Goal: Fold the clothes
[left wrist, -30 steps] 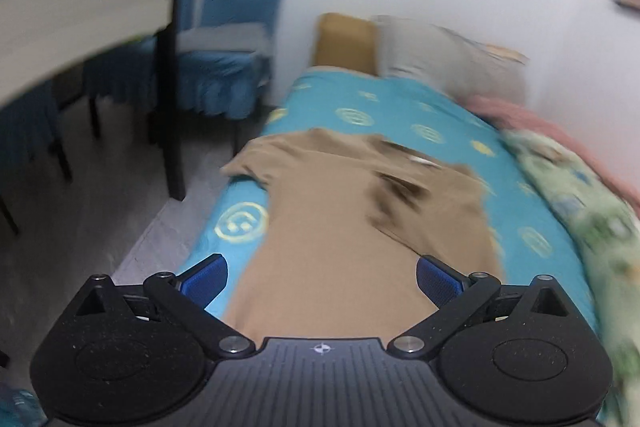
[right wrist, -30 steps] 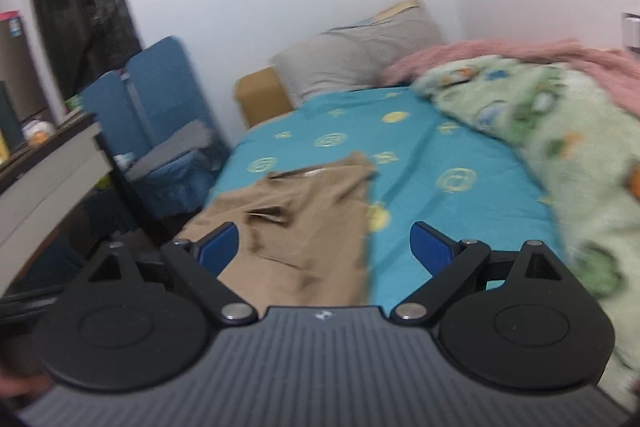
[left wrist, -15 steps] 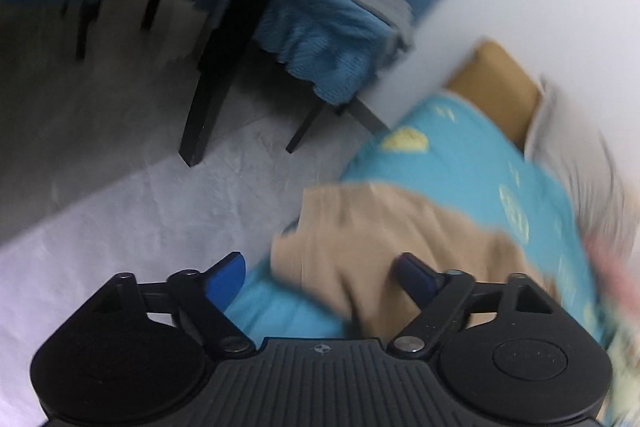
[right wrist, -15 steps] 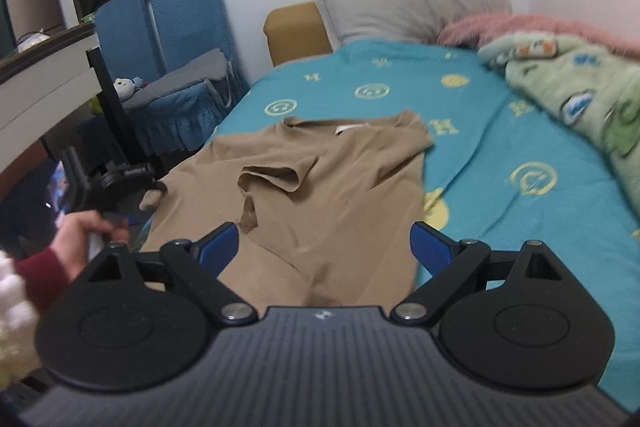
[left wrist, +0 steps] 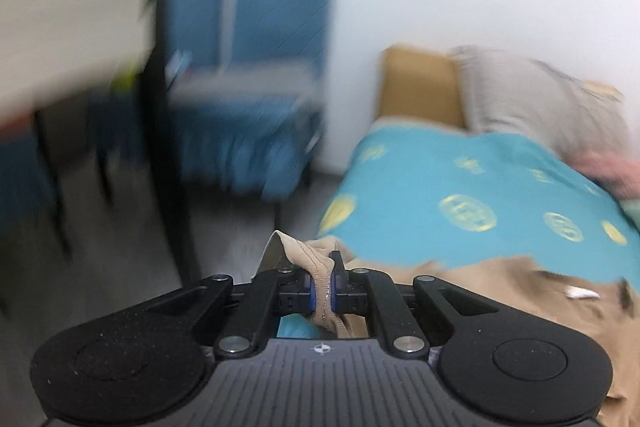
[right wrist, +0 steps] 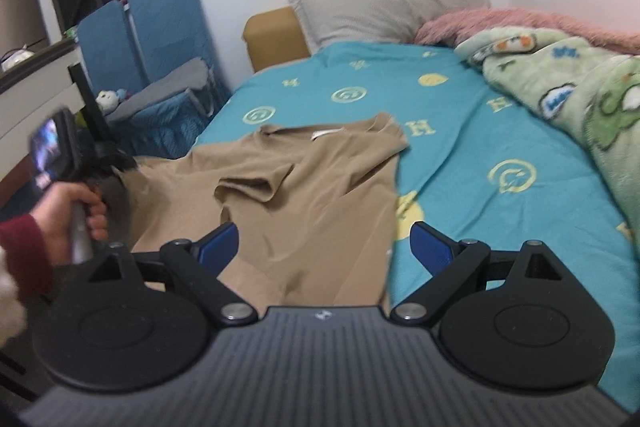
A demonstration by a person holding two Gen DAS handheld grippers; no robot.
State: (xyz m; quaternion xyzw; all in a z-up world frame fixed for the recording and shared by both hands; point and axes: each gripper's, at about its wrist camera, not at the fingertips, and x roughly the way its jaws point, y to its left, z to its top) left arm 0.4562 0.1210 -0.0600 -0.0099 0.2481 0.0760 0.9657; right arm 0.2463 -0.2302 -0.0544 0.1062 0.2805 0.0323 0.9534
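The left hand-held gripper [left wrist: 322,293] is clamped on a bunched edge of the tan short-sleeved cotton shirt [right wrist: 304,195], which lies spread on the turquoise bedsheet with yellow emblems [right wrist: 460,131], its collar toward 12 o'clock in the right wrist view. The right hand-held gripper [right wrist: 324,247] hovers over the shirt's lower part, its blue pads wide apart. At 9 o'clock a hand [right wrist: 68,215] grips the left tool's handle. A grey pillow [right wrist: 388,3] sits at the bed's head.

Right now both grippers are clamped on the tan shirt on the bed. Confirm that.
Not both. Only the left gripper is shut on the tan shirt. The right wrist view shows the right gripper open above the shirt, which lies on the bed.
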